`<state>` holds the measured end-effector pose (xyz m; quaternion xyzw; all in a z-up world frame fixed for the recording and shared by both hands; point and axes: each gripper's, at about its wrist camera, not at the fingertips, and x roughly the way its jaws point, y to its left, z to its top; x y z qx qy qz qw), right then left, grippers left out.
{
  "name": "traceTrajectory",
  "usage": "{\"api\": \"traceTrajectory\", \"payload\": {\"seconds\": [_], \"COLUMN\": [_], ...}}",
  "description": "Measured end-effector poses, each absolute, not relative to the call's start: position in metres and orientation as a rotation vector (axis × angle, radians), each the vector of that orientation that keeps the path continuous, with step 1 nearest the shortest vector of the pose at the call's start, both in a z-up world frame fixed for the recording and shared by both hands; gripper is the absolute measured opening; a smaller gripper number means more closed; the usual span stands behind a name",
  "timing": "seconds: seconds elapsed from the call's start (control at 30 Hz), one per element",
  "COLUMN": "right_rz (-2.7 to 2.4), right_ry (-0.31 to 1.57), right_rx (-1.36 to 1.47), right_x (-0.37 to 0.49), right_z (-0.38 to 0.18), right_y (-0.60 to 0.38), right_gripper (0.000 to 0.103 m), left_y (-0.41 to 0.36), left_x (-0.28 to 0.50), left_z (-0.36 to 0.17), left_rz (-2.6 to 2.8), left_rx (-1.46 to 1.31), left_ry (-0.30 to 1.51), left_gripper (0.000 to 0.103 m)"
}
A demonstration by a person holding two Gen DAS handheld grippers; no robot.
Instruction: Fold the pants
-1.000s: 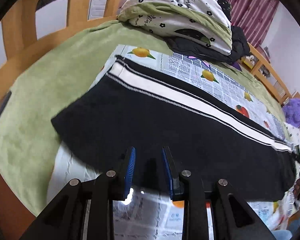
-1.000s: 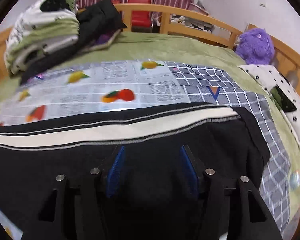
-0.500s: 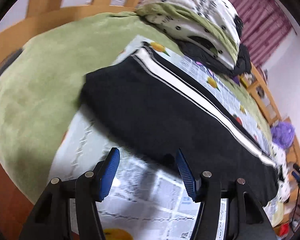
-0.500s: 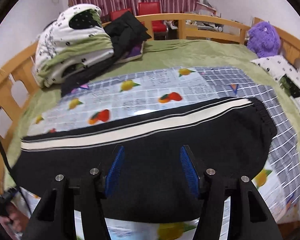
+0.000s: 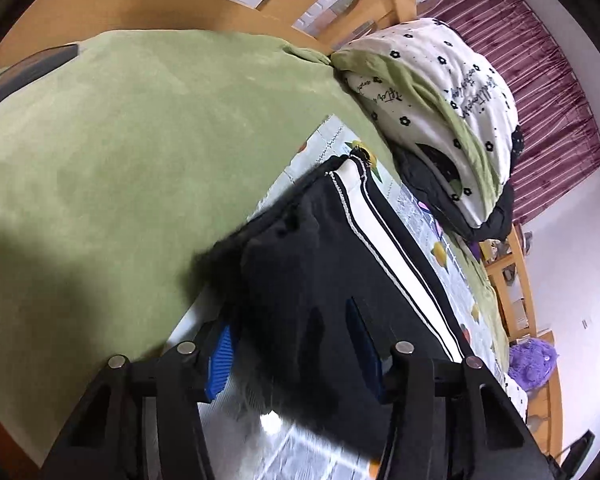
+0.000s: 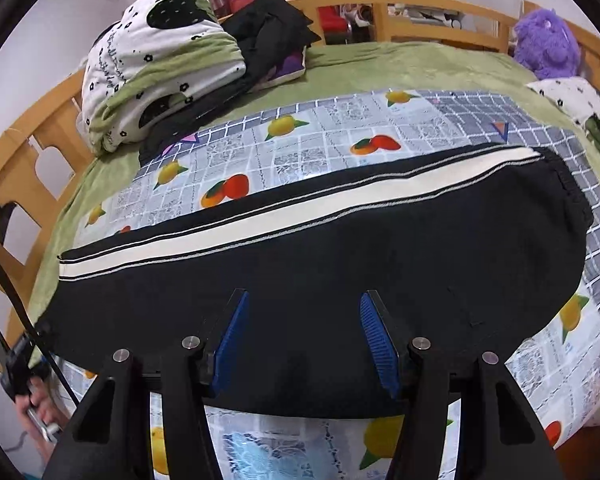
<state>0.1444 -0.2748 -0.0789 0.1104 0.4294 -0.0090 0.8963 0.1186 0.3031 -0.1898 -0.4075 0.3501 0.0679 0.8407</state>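
**One pair of pants on the bed, two grippers over its near edge**

You are working over one wooden-framed bed covered by a green blanket, with one glossy fruit-printed checked sheet spread on top. On that sheet lies one pair of black pants with a white side stripe, folded lengthwise and lying flat across the sheet. At the head of the bed there is one folded white-and-green flowered quilt with a heap of dark clothing beside it. One purple plush toy sits at the far corner.

Your left gripper has just been closing; its blue pads stand either side of the pants' hem corner, and whether they press the cloth you cannot tell. Your right gripper hovers half open over the pants, holding nothing.
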Motion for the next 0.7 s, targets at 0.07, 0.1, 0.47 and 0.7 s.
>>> {"api": "traceTrajectory", "payload": {"seconds": [0.07,0.1,0.47,0.7], "right_rz": [-0.005,0.007,0.015,-0.091], "right_ry": [0.886,0.891,0.83,0.74], "right_rx": [0.246,0.259,0.285,0.315], "right_x": [0.144,0.144,0.131,0.107], "right_z": [-0.08,-0.081,-0.077,-0.06], "right_y": [-0.278,-0.28,-0.303,-0.366], "right_gripper": [0.057,0.057,0.057,0.057], "left_y": [0.305,0.306,0.148,-0.018], "left_x": [0.125,0.127,0.156,0.161], "left_z": [-0.188,-0.186,-0.048,-0.034], "left_rz": [0.173,0.202,0.067,-0.278], "left_rx": [-0.859,-0.852,-0.222,-0.083], "left_ry": [0.75,0.755,0.617,0.66], "left_gripper": [0.034,0.018,0.008,0.008]}}
